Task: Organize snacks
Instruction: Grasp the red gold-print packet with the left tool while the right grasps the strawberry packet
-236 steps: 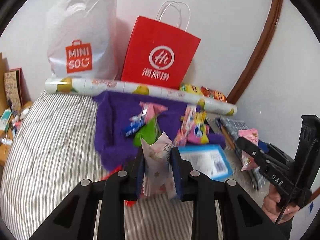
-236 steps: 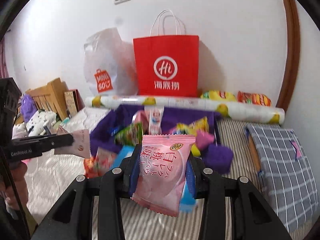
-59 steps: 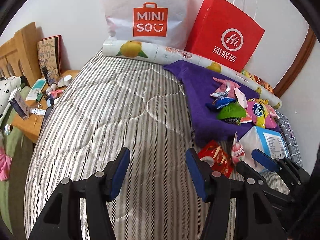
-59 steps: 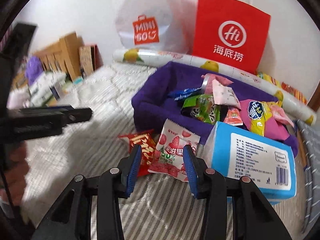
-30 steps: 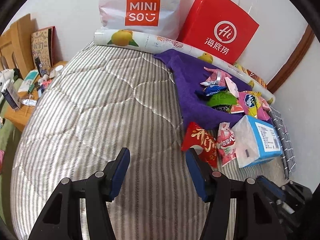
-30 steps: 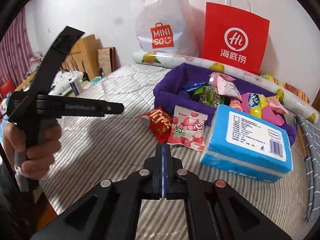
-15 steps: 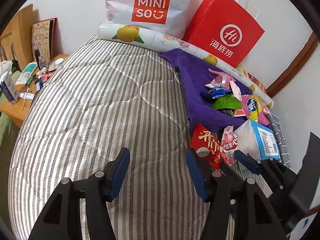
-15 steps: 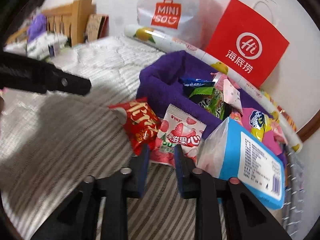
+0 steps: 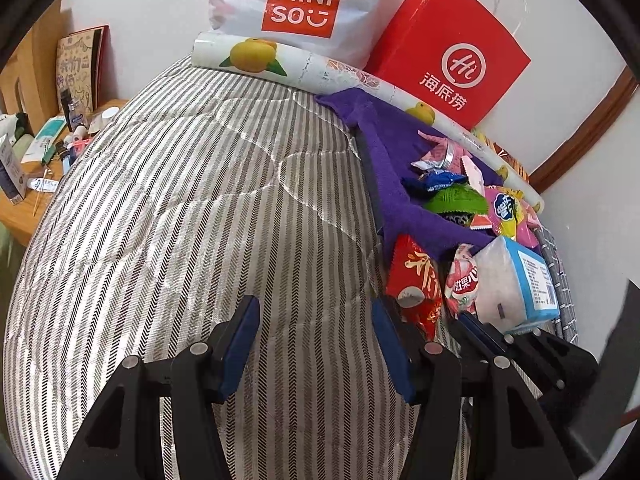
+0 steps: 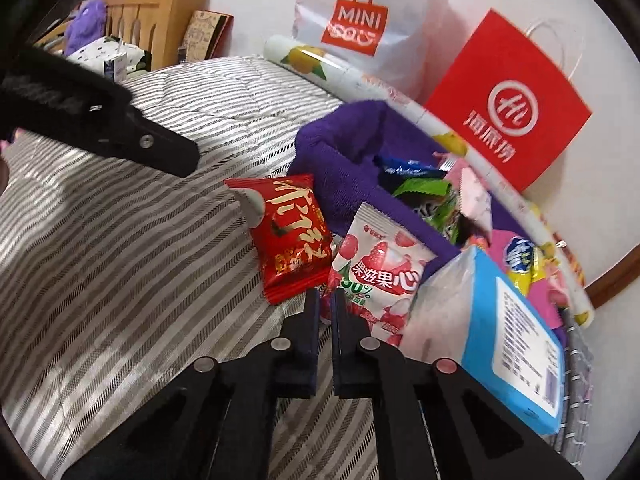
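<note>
The right claw (image 10: 325, 300) is closing on the lower corner of the strawberry snack packet (image 10: 380, 272), which lies on the bed (image 10: 120, 240) beside the purple basket (image 10: 340, 148), probably to lift it in, while the left claw (image 9: 316, 332) hangs apart and empty.

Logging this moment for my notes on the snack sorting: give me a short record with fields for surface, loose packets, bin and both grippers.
surface: striped bedcover
loose packets: red packet and strawberry packet, side by side in front of the bin
bin: purple fabric bin, several snacks inside
beside packets: blue tissue pack
left gripper: jaws open, nothing between them
right gripper: jaws shut, apparently pinching the strawberry packet's lower corner
</note>
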### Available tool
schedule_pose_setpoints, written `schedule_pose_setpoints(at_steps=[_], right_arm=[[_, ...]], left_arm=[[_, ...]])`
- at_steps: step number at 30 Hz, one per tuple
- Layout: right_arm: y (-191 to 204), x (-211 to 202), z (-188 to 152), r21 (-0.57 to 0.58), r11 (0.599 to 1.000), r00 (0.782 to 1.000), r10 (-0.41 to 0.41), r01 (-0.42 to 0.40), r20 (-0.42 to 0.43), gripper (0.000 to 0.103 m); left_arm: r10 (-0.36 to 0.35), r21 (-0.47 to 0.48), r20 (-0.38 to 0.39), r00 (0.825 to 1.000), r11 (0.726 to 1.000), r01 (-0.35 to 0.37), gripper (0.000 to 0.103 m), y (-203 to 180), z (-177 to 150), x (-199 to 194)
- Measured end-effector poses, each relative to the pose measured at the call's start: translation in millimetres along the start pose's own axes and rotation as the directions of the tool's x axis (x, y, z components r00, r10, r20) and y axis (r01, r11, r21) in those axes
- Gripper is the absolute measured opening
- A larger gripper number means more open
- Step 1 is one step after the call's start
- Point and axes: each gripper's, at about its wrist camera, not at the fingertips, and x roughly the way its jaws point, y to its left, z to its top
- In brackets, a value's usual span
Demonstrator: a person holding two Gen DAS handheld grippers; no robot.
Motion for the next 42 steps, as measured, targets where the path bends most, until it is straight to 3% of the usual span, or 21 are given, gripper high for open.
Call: schedule_pose_setpoints(at_steps=[6, 10, 13, 16, 20, 25, 28, 31, 32, 34, 36, 39, 42], right_arm=[[-9.2, -40.3, -19.7, 0.068, 0.993, 0.994, 0.092, -0.097, 0.066, 0.002], [-24.1, -68.3, -40.8, 0.139, 0.970, 0.977, 0.191, -0.202, 0.091, 0.002], [-31.0, -88.8, -61.2, 0.154, 0.960, 0.970, 0.223, -0.236, 0.093, 0.002], [-39.9, -107.0, -83.3, 0.168, 0.959, 0.971, 0.214, -0.229, 0.104, 0.001], [-56.4, -122.2, -113.0, 0.205, 0.961, 0.981, 0.172, -0.188, 0.093, 0.001], [-84.3, -128.5, -145.7, 0.260, 0.961, 0.995, 0.085, -0.098, 0.058, 0.000], [-101.0, -122.4, -159.5, 0.316, 0.944, 0.996, 0.088, -0.095, 0.035, 0.000], [-108.4, -117.6, -165.6, 0.361, 0.924, 0.992, 0.118, -0.122, 0.031, 0.003], [-108.3, -117.9, -165.3, 0.377, 0.914, 0.988, 0.146, -0.153, 0.047, 0.003], [-103.6, -116.7, -162.8, 0.391, 0.892, 0.974, 0.217, -0.226, 0.069, 0.011], [-95.6, -114.8, -157.9, 0.401, 0.871, 0.959, 0.270, -0.284, 0.091, 0.040], [-82.8, -108.6, -147.9, 0.409, 0.840, 0.934, 0.337, -0.356, 0.122, 0.051], [-76.5, -98.2, -139.3, 0.451, 0.785, 0.902, 0.412, -0.425, 0.132, 0.061]], left_arm=[[-0.026, 0.000, -0.007, 1.000, 1.000, 0.026, 0.056, -5.4, -1.2, 4.3], [-0.084, -0.004, -0.008, 0.996, 0.996, 0.084, 0.056, -17.2, 0.0, 8.0], [-0.093, 0.006, -0.005, 0.996, 0.996, 0.093, 0.056, -31.5, 0.6, 12.3], [-0.093, 0.020, -0.007, 0.996, 0.995, 0.093, 0.056, -46.1, 1.9, 18.6], [-0.038, 0.048, 0.001, 0.999, 0.998, 0.038, 0.057, -61.4, 4.5, 28.8], [0.007, 0.056, -0.004, 1.000, 0.998, -0.007, 0.057, -73.2, 4.5, 44.9], [0.035, 0.073, 0.012, 0.999, 0.997, -0.035, 0.056, -81.3, 2.5, 48.3], [0.045, 0.098, 0.022, 0.999, 0.994, -0.047, 0.037, -88.3, -0.9, 50.5], [0.038, 0.097, 0.019, 0.999, 0.994, -0.040, 0.037, -89.0, -1.3, 50.6], [0.049, 0.099, 0.024, 0.998, 0.994, -0.051, 0.036, -90.0, -2.7, 48.2], [0.053, 0.102, 0.030, 0.998, 0.993, -0.056, 0.035, -89.8, -4.0, 44.9], [0.050, 0.100, 0.029, 0.998, 0.994, -0.052, 0.035, -84.8, -8.3, 34.9], [0.049, 0.106, 0.029, 0.998, 0.993, -0.051, 0.035, -80.4, -11.4, 26.0]])
